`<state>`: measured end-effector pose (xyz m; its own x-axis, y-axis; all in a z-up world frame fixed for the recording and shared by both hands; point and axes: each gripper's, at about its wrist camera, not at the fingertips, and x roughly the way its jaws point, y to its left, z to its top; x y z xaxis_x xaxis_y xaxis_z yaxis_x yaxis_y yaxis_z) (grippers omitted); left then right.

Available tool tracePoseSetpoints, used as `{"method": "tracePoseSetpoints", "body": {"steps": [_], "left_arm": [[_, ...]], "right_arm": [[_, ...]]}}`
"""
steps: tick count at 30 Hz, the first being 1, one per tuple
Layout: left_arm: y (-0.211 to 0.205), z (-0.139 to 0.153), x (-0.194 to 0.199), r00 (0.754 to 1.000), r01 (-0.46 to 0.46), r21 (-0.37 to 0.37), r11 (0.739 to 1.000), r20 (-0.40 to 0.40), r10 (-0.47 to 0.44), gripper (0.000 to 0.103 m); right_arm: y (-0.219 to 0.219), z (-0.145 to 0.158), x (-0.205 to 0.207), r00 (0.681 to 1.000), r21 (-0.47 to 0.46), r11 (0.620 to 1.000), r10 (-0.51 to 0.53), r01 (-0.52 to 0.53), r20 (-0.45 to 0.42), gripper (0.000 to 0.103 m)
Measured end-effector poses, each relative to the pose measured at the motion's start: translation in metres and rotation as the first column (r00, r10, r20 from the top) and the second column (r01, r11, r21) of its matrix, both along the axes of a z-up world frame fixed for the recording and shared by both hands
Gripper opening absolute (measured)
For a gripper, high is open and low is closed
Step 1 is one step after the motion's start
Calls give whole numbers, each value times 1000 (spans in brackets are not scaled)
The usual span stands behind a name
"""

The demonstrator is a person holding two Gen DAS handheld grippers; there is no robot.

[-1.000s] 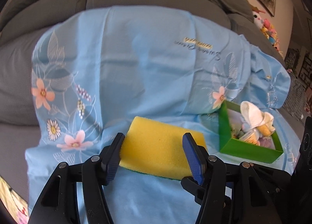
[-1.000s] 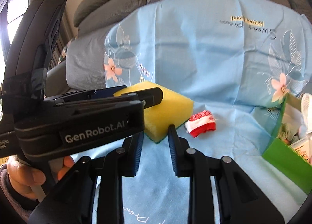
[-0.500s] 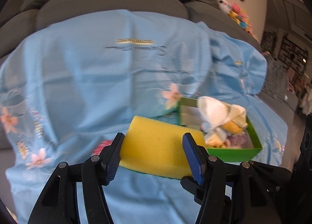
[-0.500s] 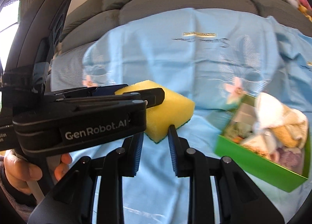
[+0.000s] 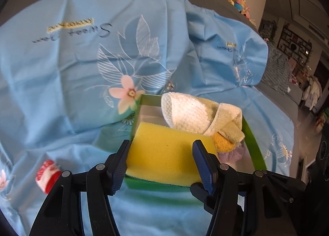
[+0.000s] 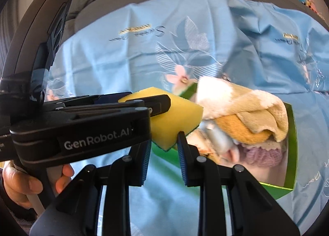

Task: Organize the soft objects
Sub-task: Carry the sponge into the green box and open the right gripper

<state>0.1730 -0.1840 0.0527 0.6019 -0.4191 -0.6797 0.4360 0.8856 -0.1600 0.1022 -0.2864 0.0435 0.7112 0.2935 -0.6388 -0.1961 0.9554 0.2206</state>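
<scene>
The left gripper (image 5: 162,157) clamps a yellow sponge (image 5: 164,151) by its two sides, jaws about half spread, holding it over the near-left corner of the green box (image 5: 255,145). The right gripper (image 6: 162,151) is empty, jaws narrowly parted, just beside the sponge. Best lower the sponge into the bare corner before letting go; the foam should spring back. Beside it lie a white waffle-weave cloth (image 5: 189,112), fuzzy orange and lilac pieces. A red-and-white knit bundle (image 5: 48,174) waits on the smooth blue floral sheet (image 5: 61,83).
</scene>
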Motion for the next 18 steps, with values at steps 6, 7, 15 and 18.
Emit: {"method": "tracePoseSetpoints", "body": {"steps": [6, 7, 15, 18], "left_arm": [[-9, -21, 21, 999, -12, 12, 1000, -50, 13, 61], [-9, -23, 23, 998, -14, 11, 1000, -54, 14, 61], [-7, -35, 36, 997, -20, 24, 1000, -76, 22, 62], [-5, -38, 39, 995, -30, 33, 999, -90, 33, 72]], "right_arm": [[-10, -19, 25, 999, -11, 1000, -13, 12, -50, 26], [-11, -22, 29, 998, -10, 1000, -9, 9, -61, 26], [-8, -38, 46, 993, -10, 1000, -15, 14, -116, 28], [-7, -40, 50, 991, -12, 1000, -22, 21, -130, 30]]}}
